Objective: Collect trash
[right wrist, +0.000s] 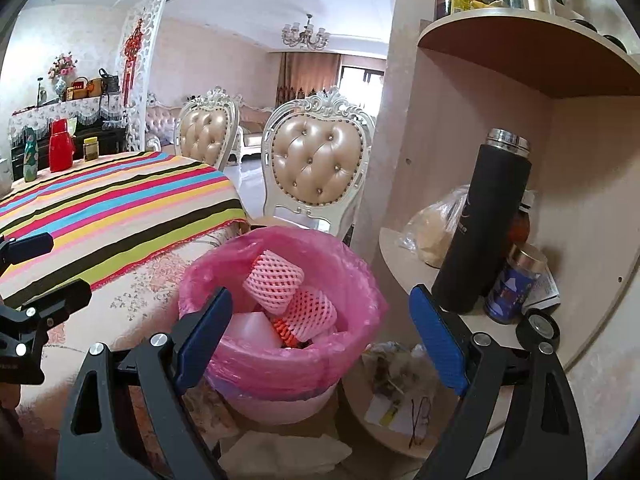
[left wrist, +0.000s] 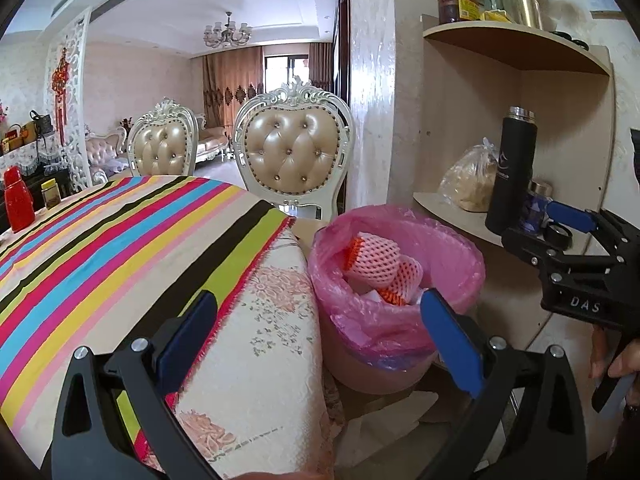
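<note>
I hold both tools over the bin [right wrist: 280, 312], which sits on the floor between the striped surface [left wrist: 120, 240] and the corner shelf [right wrist: 404, 248]. My right gripper [right wrist: 320, 332] has its jaws spread wide and carrying nothing, framing the bin's mouth at 12 o'clock in its own view. My left gripper [left wrist: 320, 336] is likewise released and empty, with the bin at about 1 o'clock and the draped cloth edge running between its blue pads. Inside the pink liner [right wrist: 352, 276] lie two foam fruit nets [right wrist: 276, 280], one pale pink atop one with orange trim, beside a pale plastic piece; I judge the collected trash is already deposited, which explains the empty jaws hovering above the rim. A crumpled tissue [right wrist: 288, 452] lies on the floor at 6 o'clock of the bin in the right view, plausibly the next pick. The black flask [right wrist: 480, 220] on the shelf stands close, so I should mind it.
</note>
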Available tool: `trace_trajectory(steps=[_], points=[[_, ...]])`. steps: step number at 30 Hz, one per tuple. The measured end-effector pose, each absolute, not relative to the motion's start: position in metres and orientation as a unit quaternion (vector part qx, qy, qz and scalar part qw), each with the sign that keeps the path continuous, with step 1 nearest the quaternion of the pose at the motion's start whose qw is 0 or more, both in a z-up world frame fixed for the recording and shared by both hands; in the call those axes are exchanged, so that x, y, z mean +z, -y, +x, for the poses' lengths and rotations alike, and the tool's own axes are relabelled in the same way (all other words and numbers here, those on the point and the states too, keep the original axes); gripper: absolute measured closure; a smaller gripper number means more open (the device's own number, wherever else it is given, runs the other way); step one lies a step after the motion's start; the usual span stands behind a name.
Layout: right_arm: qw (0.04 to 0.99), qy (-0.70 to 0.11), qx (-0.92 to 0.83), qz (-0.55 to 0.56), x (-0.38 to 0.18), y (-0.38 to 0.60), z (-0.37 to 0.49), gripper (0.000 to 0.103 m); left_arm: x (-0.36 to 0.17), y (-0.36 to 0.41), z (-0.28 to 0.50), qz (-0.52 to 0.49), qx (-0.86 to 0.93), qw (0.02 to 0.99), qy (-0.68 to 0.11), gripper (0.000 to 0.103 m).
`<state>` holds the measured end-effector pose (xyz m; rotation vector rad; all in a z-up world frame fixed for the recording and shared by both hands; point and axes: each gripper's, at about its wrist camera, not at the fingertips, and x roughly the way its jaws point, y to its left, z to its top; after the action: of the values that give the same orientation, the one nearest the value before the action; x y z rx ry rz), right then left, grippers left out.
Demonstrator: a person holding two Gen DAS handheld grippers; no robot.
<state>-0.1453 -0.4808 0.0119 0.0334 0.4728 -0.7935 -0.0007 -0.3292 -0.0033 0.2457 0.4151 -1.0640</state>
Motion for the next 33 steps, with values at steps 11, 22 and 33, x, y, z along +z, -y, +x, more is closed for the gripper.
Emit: trace_trajectory(steps=[11,22,33], points=[[0.894,-0.229,-0.385,0.016,0.010,0.479,-0.144,0.019,-0.009,0.331,0.000,0.121,-0.505,0.830,-0.203,0.005],[0.894,-0.231,-0.383,0.019,0.006,0.479,-0.145,0.019,-0.012,0.333,0.000,0.127,-0.506,0.828,-0.204,0.005],[0.895,-0.232,-0.380,0.023,0.005,0.478,-0.144,0.019,-0.015,0.334,0.000,0.128,-0.506,0.828,-0.206,0.005]])
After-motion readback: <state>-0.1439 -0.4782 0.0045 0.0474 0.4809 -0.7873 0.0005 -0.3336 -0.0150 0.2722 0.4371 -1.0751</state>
